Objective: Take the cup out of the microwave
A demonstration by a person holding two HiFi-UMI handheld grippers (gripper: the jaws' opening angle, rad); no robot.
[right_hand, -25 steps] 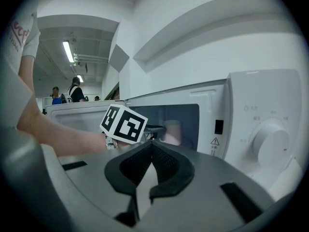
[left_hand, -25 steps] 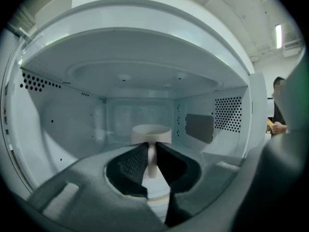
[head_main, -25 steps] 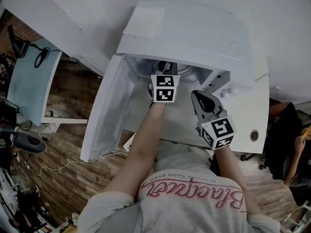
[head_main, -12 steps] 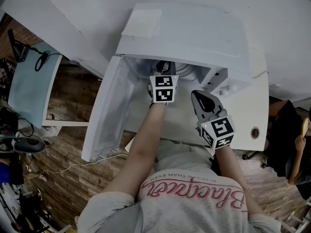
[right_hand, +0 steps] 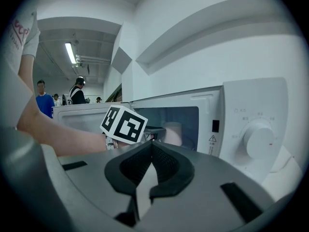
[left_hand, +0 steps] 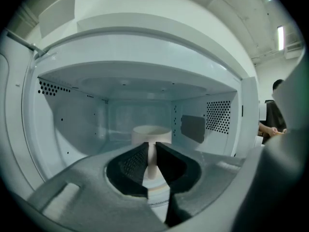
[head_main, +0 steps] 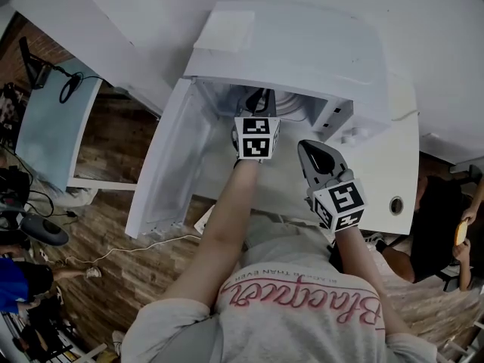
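Observation:
The white microwave (head_main: 302,44) stands with its door (head_main: 170,165) swung open to the left. Inside it, a white cup (left_hand: 151,132) sits on the glass turntable (left_hand: 157,197). My left gripper (left_hand: 151,148) reaches into the cavity and is shut on the cup's handle, which shows white between the dark pads. From above, the left gripper (head_main: 259,103) is under the microwave's top edge and the cup is hidden. My right gripper (head_main: 308,150) hovers outside, before the control panel, shut and holding nothing. The right gripper view shows the cup (right_hand: 173,132) beyond the left gripper's marker cube (right_hand: 123,124).
The control dial (right_hand: 258,139) is right of the cavity. Perforated vents (left_hand: 218,116) line the cavity's right wall. The microwave rests on a white counter (head_main: 397,165). A pale desk (head_main: 53,119) stands at the left, and people stand in the background (right_hand: 43,98).
Both grippers hold their places; only the head view has drifted a little.

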